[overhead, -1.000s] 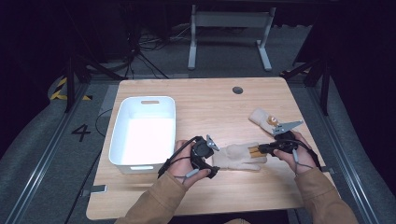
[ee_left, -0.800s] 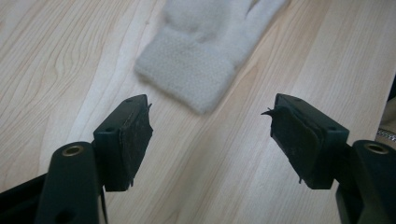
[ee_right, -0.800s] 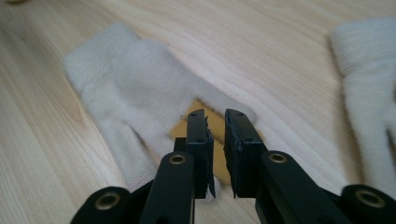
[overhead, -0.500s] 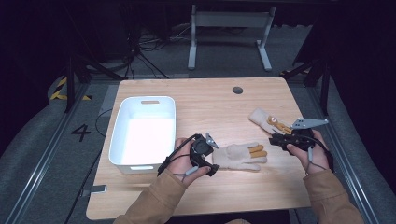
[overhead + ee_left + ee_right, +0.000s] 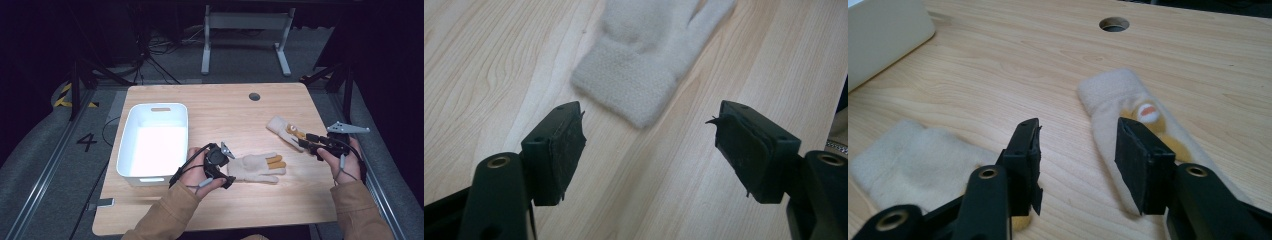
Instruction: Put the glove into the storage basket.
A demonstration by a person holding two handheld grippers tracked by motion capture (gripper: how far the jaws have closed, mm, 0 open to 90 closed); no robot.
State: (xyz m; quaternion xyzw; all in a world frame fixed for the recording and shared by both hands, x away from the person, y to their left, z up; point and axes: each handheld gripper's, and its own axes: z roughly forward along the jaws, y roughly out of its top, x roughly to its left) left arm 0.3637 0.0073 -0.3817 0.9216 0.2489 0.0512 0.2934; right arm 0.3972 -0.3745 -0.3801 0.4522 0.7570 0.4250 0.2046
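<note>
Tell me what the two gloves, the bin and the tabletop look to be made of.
Near glove: cream knit, likely wool or acrylic; ribbed cuff and fuzzy nap in the left gripper view.
Far glove: soft cream fleece-like fabric with orange trim; matte, plush surface.
Bin: white, smooth, moulded with a handle slot; probably plastic.
Tabletop: light wood grain, matte; solid wood or laminate, I cannot tell which.

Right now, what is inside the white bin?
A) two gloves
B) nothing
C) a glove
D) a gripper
B: in the high view the white bin shows only its bare floor, while both cream gloves, the near one and the far one, lie on the wooden table to its right.
</note>
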